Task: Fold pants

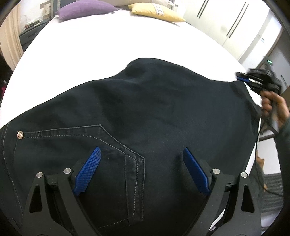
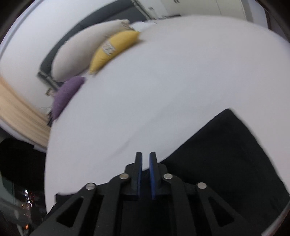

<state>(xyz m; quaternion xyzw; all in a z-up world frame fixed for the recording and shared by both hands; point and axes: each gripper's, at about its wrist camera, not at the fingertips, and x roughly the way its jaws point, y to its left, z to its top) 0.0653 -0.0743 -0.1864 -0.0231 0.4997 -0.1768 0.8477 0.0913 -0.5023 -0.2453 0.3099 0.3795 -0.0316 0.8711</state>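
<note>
Dark navy pants point(image 1: 145, 112) lie spread on a white bed point(image 1: 108, 45), with a back pocket and a copper rivet near my left gripper. My left gripper point(image 1: 141, 154) is open, its blue pads hovering over the pocket area with nothing between them. My right gripper point(image 1: 242, 79) shows at the pants' far right corner, held by a hand. In the right wrist view the right gripper point(image 2: 145, 158) has its blue pads nearly together with a thin gap, above the pants' edge point(image 2: 226, 163). No cloth shows between them.
A purple pillow point(image 1: 85, 9) and a yellow pillow point(image 1: 155, 11) lie at the head of the bed; a cream pillow point(image 2: 81, 50) is behind them. A white wardrobe point(image 1: 226, 23) stands at the right. The bed's edge drops off at right.
</note>
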